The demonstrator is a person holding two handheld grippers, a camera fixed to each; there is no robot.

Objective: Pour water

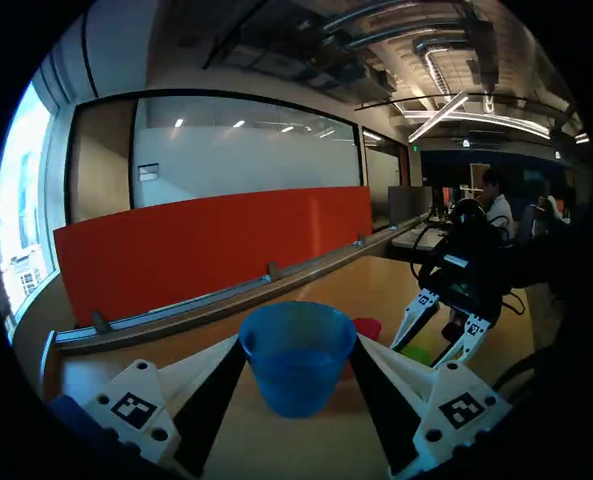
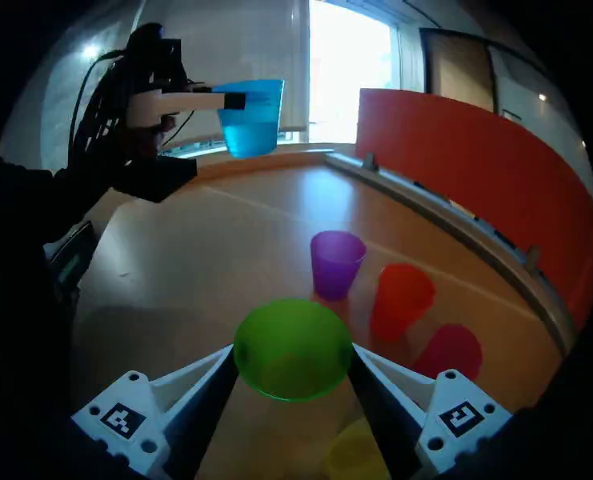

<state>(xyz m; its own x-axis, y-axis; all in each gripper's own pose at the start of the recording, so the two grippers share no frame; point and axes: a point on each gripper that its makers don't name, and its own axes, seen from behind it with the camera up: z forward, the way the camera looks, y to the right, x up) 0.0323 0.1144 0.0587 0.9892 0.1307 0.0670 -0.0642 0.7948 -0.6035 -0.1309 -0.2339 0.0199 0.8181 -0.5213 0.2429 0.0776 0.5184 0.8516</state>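
1. The wooden table point(image 2: 176, 264) runs under everything you are working over.
2. An orange screen point(image 2: 488, 160) stands along the table's far edge on a grey rail.
3. Your left gripper point(image 1: 297, 342) is partly closed, one finger pressed to each side of the blue cup point(image 1: 298, 368). In the right gripper view, it holds that cup upright, high above the table and well apart from the other cups.
4. Your right gripper point(image 2: 293, 352) is closed about as far, with both fingers against the sides of the green cup point(image 2: 293, 360), which it holds off the table. You cannot tell whether anything is in it.
5. The water is in the blue cup, showing as a darker band filling its lower part.
6. Three cups stand on the table beyond the green one: a purple cup point(image 2: 336, 264), just beside it an orange-red cup point(image 2: 400, 300), then a pink cup point(image 2: 450, 350) nearest the screen.
7. A yellow cup point(image 2: 356, 456) sits low between the right gripper's fingers, partly hidden.
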